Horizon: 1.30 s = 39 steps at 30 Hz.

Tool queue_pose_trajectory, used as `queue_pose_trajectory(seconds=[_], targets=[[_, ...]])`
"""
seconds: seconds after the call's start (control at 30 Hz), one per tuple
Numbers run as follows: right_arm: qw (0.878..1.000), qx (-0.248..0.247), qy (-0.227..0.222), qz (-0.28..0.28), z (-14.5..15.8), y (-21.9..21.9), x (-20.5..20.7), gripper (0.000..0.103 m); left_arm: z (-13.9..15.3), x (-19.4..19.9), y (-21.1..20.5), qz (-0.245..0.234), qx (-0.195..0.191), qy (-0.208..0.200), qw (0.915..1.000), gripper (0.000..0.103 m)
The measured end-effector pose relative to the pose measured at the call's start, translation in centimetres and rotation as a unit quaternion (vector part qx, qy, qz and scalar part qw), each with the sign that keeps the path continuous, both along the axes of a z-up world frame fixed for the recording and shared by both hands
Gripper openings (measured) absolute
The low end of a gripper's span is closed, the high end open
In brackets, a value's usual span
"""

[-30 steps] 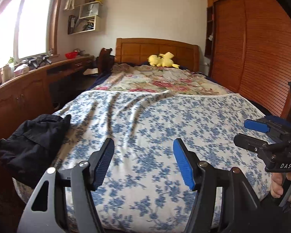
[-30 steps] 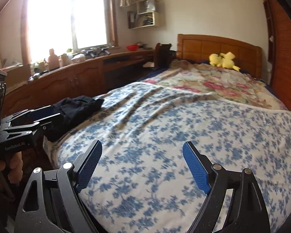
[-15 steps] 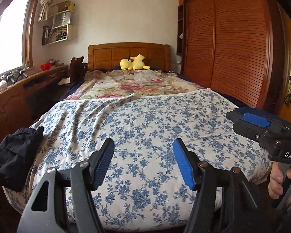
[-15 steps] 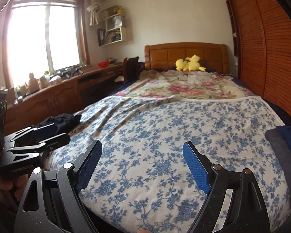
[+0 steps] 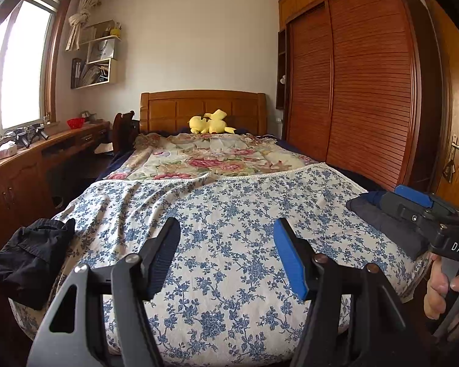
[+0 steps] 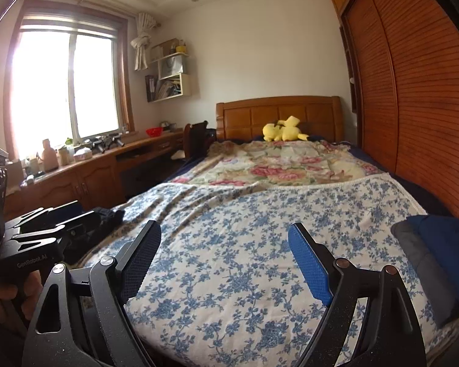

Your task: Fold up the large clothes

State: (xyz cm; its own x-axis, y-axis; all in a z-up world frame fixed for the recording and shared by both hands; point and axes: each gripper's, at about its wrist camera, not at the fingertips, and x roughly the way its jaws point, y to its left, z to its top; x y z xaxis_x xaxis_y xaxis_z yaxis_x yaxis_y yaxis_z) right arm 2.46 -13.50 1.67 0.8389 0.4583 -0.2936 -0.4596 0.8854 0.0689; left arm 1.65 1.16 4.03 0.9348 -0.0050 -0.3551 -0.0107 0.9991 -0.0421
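- a black garment (image 5: 30, 260) lies bunched in a loose heap at the front left corner of the bed (image 5: 229, 229), partly hanging over the bed's left edge; its folds are soft and shapeless, with no neat creases to be seen.
- a folded stack, grey with dark blue (image 6: 434, 260) on top, sits at the front right corner of the bed, flat and squared off.
- which step is in hand cannot be settled: the scene fits a moment with the black garment waiting to be spread and folded, and equally a pause between garments with one stack laid by.
- if the black garment is to be folded, that would call for a grip on its edges and room to spread it on the bare middle of the bed.
- the left gripper (image 5: 226, 253) hovers above the front edge of the bed, jaws spread wide, holding nothing.
- the right gripper (image 6: 223, 260) hovers beside it over the same front edge, jaws also spread wide and empty.
- a blue flowered cover (image 6: 260, 229) is spread over the front half of the bed; a rose-patterned quilt (image 5: 217, 159) covers the far half.
- a yellow plush toy (image 5: 209, 122) rests against the wooden headboard (image 5: 174, 107).
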Motion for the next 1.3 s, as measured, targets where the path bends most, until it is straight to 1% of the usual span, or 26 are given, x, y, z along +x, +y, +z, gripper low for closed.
queue_pose_trajectory(seconds=[0.27,1.3], targets=[[1.0,-0.008,0.0,-0.009,-0.4,0.3,0.3,0.087,-0.2,0.3,0.2,0.005,-0.005,-0.003,1.0,0.063],[1.0,-0.006,0.004,-0.014,-1.1,0.2,0.7,0.087,-0.7,0.2,-0.1,0.007,0.002,0.0,1.0,0.063]])
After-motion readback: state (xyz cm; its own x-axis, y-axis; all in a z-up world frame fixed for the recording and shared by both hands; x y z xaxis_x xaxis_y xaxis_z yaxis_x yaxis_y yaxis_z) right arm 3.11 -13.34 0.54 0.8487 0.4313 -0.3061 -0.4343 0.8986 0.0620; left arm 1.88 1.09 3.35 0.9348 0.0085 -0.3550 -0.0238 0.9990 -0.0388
